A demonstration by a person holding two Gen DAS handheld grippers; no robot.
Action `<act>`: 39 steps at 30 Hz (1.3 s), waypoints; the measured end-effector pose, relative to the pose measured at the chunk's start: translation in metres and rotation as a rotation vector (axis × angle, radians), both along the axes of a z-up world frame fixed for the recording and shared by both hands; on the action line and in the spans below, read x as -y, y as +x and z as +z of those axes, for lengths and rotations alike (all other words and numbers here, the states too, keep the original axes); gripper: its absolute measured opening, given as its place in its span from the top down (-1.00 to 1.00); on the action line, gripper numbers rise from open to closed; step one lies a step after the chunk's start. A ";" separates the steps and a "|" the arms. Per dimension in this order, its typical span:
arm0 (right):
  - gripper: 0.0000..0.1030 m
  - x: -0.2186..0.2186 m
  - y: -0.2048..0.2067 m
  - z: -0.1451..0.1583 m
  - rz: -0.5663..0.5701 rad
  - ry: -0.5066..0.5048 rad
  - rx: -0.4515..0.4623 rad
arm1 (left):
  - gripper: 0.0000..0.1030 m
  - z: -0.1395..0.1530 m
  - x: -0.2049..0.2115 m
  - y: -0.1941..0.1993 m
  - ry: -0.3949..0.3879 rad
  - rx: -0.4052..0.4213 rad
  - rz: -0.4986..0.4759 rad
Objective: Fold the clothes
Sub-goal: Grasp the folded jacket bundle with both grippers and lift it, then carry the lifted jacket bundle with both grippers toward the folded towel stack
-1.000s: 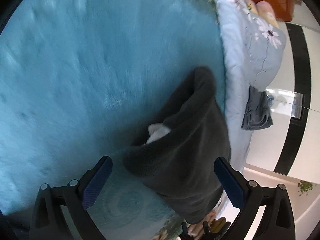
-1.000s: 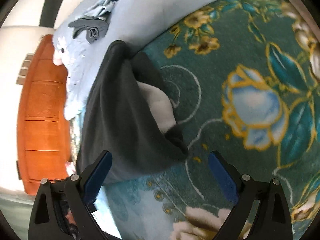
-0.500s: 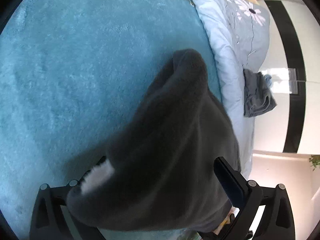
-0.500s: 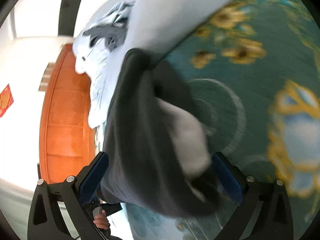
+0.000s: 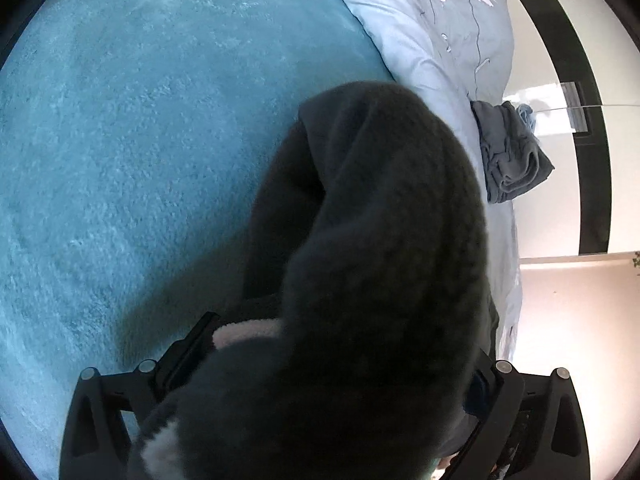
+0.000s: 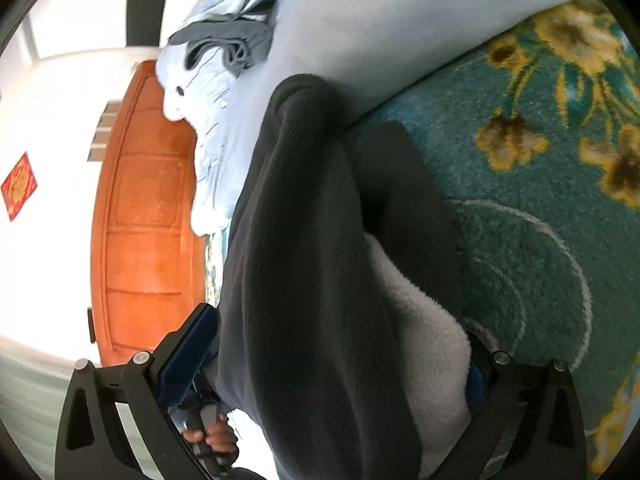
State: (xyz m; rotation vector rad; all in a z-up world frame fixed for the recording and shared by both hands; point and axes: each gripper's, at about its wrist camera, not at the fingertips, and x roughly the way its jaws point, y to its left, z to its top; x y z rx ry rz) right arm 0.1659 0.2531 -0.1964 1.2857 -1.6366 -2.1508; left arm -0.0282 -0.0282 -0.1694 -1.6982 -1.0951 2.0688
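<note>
A dark grey fleece garment (image 5: 372,248) with a white fleece lining (image 6: 416,344) lies bunched on a teal blanket. In the left wrist view it fills the space between the wide-spread fingers of my left gripper (image 5: 332,364) and hides the right fingertip. In the right wrist view the same garment (image 6: 304,264) lies between the wide-spread fingers of my right gripper (image 6: 340,356). Neither gripper's jaws are closed on the fabric.
A teal plush blanket (image 5: 140,140) with a floral pattern (image 6: 560,128) covers the bed. A light blue quilt (image 5: 436,28) with a folded grey garment (image 5: 508,152) on it lies beyond. An orange wooden headboard (image 6: 148,216) stands behind. A hand (image 6: 212,436) holds the other gripper's handle.
Both grippers have moved forward onto the dark fleece garment; it now lies between the open fingers of each and fills the lower frame.
</note>
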 end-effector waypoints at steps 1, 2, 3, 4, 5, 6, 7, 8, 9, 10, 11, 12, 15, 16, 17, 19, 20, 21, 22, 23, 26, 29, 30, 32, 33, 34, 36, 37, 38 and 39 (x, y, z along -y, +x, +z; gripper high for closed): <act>-0.87 0.002 -0.001 0.001 0.000 0.016 0.015 | -0.87 0.001 0.000 0.001 -0.008 -0.002 -0.003; -0.65 0.002 0.000 0.001 -0.001 0.025 0.029 | -0.75 0.003 0.000 0.001 -0.021 -0.007 -0.010; -0.48 0.002 0.002 0.001 -0.003 0.034 0.044 | -0.69 0.006 0.000 0.001 -0.030 -0.019 -0.016; -0.36 0.002 0.003 0.001 -0.005 0.042 0.059 | -0.56 0.010 0.000 0.002 -0.039 -0.032 -0.023; -0.18 0.002 0.005 0.002 -0.005 0.054 0.075 | -0.42 0.015 -0.001 0.003 -0.048 -0.053 -0.033; -0.11 0.002 0.006 0.003 0.000 0.059 0.080 | -0.36 0.018 -0.003 0.005 -0.055 -0.066 -0.039; -0.08 0.002 0.007 0.003 0.004 0.064 0.085 | -0.22 0.021 -0.004 0.005 -0.073 -0.081 -0.051; -0.02 0.002 0.008 0.004 0.008 0.070 0.090 | -0.14 0.024 -0.004 0.005 -0.092 -0.097 -0.064; 0.03 0.003 0.007 0.007 0.012 0.087 0.101 | -0.11 0.027 -0.005 0.005 -0.110 -0.112 -0.076; 0.06 0.004 0.006 0.010 0.016 0.103 0.112 | 0.00 0.029 -0.006 0.006 -0.119 -0.120 -0.078; 0.12 0.006 0.005 0.014 0.021 0.114 0.117 | 0.09 0.032 -0.006 0.008 -0.127 -0.127 -0.079; 0.16 0.007 0.004 0.021 0.031 0.129 0.119 | 0.12 0.036 -0.009 0.013 -0.129 -0.138 -0.072; 0.22 0.011 0.000 0.045 0.074 0.144 0.091 | 0.20 0.051 -0.020 0.027 -0.142 -0.174 -0.070; 0.23 0.012 -0.001 0.055 0.093 0.151 0.074 | 0.22 0.059 -0.021 0.030 -0.149 -0.188 -0.077; 0.24 0.013 -0.003 0.065 0.112 0.159 0.056 | 0.22 0.067 -0.022 0.030 -0.150 -0.206 -0.081; 0.24 0.015 -0.005 0.084 0.147 0.178 0.031 | 0.23 0.088 -0.024 0.033 -0.146 -0.242 -0.089; 0.25 0.017 -0.004 0.094 0.164 0.189 0.020 | 0.23 0.101 -0.024 0.036 -0.141 -0.260 -0.095; 0.25 0.018 -0.004 0.105 0.182 0.200 0.008 | 0.23 0.113 -0.024 0.039 -0.136 -0.278 -0.100; 0.25 0.018 -0.002 0.114 0.195 0.209 -0.002 | 0.23 0.123 -0.025 0.041 -0.135 -0.291 -0.108; 0.25 0.019 0.000 0.123 0.205 0.214 -0.015 | 0.23 0.132 -0.026 0.043 -0.138 -0.306 -0.118; 0.25 0.016 0.012 0.151 0.223 0.219 -0.061 | 0.23 0.164 -0.028 0.054 -0.130 -0.348 -0.144; 0.25 0.002 0.030 0.183 0.215 0.225 -0.117 | 0.23 0.196 -0.040 0.053 -0.103 -0.387 -0.163; 0.25 -0.003 0.036 0.193 0.210 0.228 -0.135 | 0.23 0.208 -0.049 0.052 -0.095 -0.405 -0.178; 0.25 -0.016 0.051 0.215 0.192 0.237 -0.172 | 0.24 0.231 -0.067 0.052 -0.080 -0.441 -0.209; 0.25 -0.027 0.061 0.230 0.174 0.248 -0.193 | 0.24 0.243 -0.076 0.052 -0.072 -0.459 -0.225; 0.25 -0.038 0.071 0.245 0.155 0.260 -0.213 | 0.24 0.256 -0.090 0.051 -0.062 -0.480 -0.250; 0.25 -0.061 0.093 0.273 0.119 0.289 -0.252 | 0.24 0.282 -0.120 0.049 -0.043 -0.521 -0.301; 0.25 -0.072 0.105 0.287 0.101 0.307 -0.270 | 0.24 0.296 -0.137 0.050 -0.027 -0.541 -0.330; 0.25 -0.084 0.117 0.301 0.082 0.327 -0.286 | 0.24 0.309 -0.153 0.051 -0.011 -0.562 -0.359; 0.25 -0.100 0.132 0.318 0.059 0.355 -0.299 | 0.24 0.323 -0.174 0.052 0.011 -0.581 -0.391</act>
